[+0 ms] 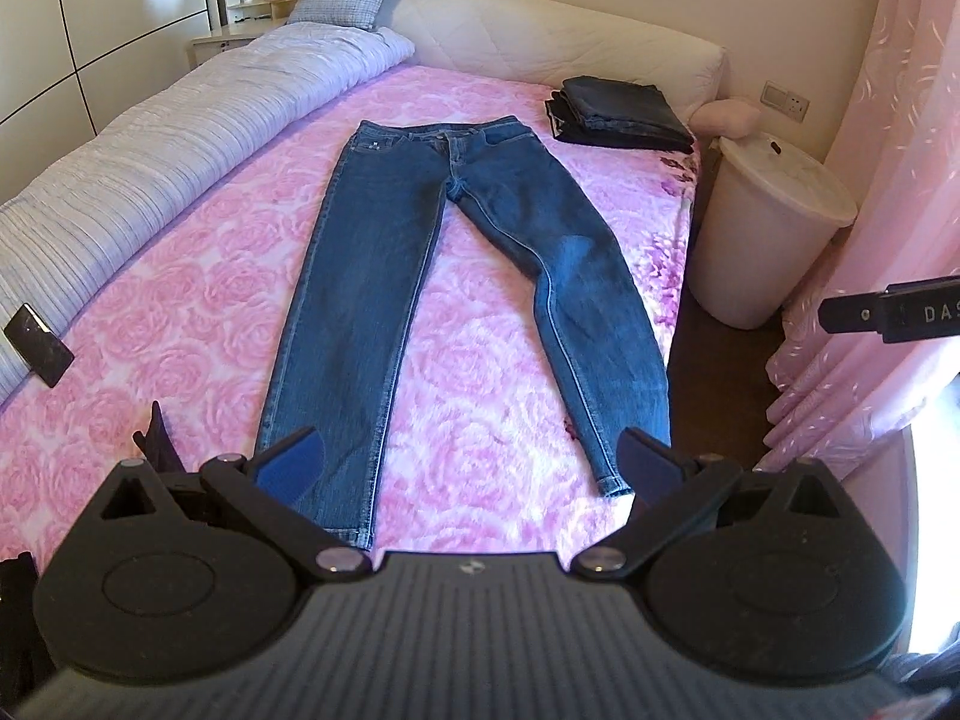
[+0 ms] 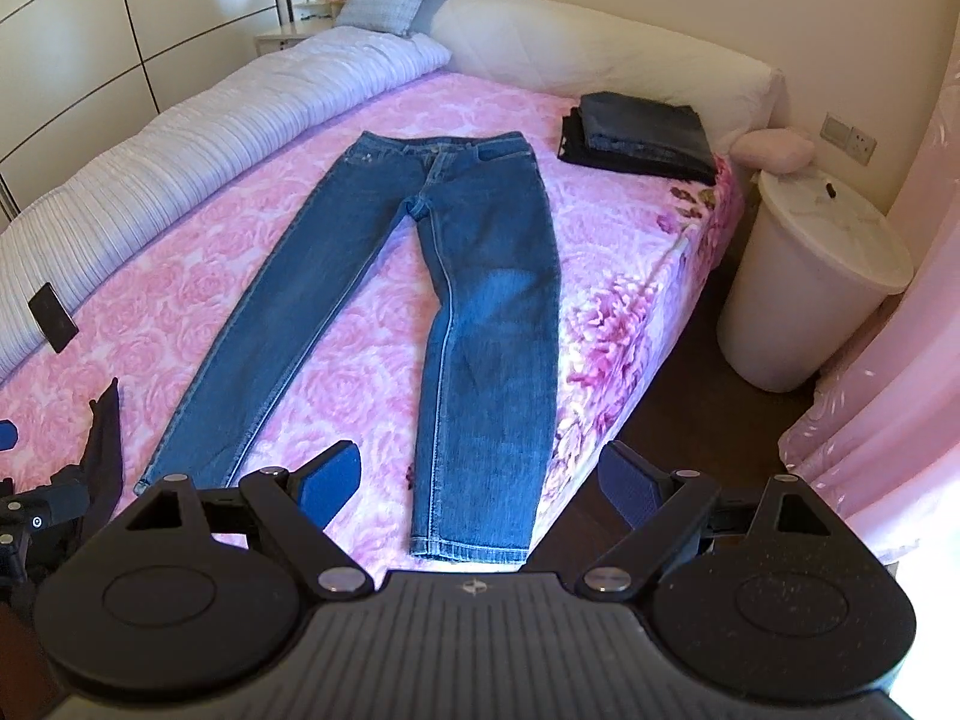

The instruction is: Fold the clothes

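A pair of blue jeans (image 1: 468,228) (image 2: 444,252) lies flat on the pink rose-pattern bed (image 1: 198,300) (image 2: 336,384), waistband far, both legs spread toward me. My left gripper (image 1: 471,468) hovers open over the leg hems, its left blue pad above the left leg's hem. My right gripper (image 2: 480,483) hangs open just above the right leg's hem (image 2: 468,549) at the bed's near edge. Nothing sits between either pair of fingers. The right gripper's black body (image 1: 894,312) pokes in at the right edge of the left wrist view.
A stack of folded dark clothes (image 1: 621,114) (image 2: 639,135) rests at the bed's far right corner. A rolled striped quilt (image 1: 180,138) runs along the left. A phone (image 1: 37,354) lies beside it. A white lidded bin (image 1: 768,222) stands on the floor, right of the bed.
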Demonstrator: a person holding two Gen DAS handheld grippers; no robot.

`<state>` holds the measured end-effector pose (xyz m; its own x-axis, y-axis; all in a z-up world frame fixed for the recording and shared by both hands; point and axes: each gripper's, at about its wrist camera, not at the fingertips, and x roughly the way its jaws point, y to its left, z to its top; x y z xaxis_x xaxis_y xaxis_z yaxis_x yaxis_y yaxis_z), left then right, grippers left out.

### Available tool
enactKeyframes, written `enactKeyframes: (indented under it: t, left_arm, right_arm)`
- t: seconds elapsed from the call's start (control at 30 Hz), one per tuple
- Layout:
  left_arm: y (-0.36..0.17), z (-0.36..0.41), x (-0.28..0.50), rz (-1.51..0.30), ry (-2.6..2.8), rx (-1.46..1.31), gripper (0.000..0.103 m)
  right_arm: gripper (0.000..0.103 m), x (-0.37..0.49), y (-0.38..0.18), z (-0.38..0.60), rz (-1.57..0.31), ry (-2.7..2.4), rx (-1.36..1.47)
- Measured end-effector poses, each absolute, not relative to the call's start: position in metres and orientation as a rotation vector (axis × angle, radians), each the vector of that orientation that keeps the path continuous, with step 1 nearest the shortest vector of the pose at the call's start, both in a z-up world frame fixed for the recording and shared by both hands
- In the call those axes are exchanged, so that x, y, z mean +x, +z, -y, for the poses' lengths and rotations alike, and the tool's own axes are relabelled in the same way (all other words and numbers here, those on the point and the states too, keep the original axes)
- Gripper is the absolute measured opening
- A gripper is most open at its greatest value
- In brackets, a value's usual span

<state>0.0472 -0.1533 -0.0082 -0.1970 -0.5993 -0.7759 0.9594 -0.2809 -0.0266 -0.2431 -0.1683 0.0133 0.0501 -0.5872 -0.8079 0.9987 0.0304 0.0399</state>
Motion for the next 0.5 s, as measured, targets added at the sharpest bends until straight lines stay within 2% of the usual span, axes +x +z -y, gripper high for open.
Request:
enactKeyframes:
  t: [0.5]
  left_arm:
    - [-0.016,0.167,0.025,-0.656,-1.693,0.823,0.102]
  right_arm:
    - [0.089,-0.27,0.006,0.195,-0.735,-1.363,0.753]
